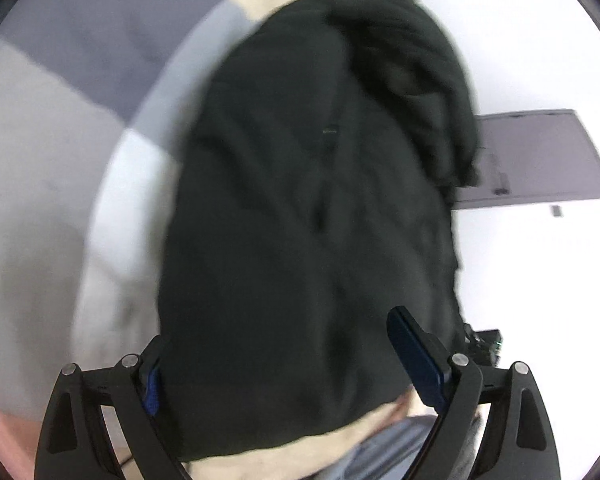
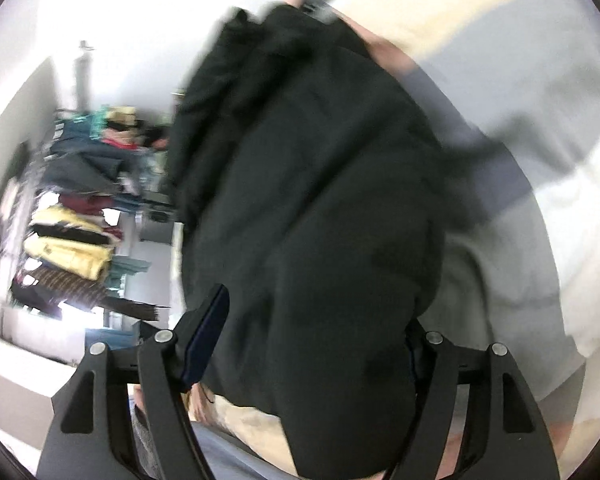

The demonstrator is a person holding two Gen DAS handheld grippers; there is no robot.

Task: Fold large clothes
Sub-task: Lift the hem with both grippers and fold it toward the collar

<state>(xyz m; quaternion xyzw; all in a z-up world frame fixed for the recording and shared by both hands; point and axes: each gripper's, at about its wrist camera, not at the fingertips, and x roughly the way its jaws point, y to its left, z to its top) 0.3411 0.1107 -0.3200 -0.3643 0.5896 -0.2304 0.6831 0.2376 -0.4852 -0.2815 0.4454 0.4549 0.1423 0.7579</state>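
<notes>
A large dark garment (image 1: 308, 200) lies bunched in a long heap on a patchwork cover of grey, cream and white (image 1: 60, 128). In the left wrist view it fills the middle, and my left gripper (image 1: 276, 328) stands open, jaws wide apart, with the near end of the cloth lying between them. One blue pad (image 1: 416, 360) shows bare on the right; cloth covers part of the other finger. The right wrist view shows the same garment (image 2: 312, 200) from the other side. My right gripper (image 2: 316, 308) is open too, with the fabric's bulk between its fingers (image 2: 208, 332) and its right finger half hidden.
A rack of hanging clothes (image 2: 72, 220) stands to the left in the right wrist view. A grey panel (image 1: 540, 152) sits against the white wall at the right of the left wrist view. The cream edge of the cover (image 1: 260, 456) shows under the garment's near end.
</notes>
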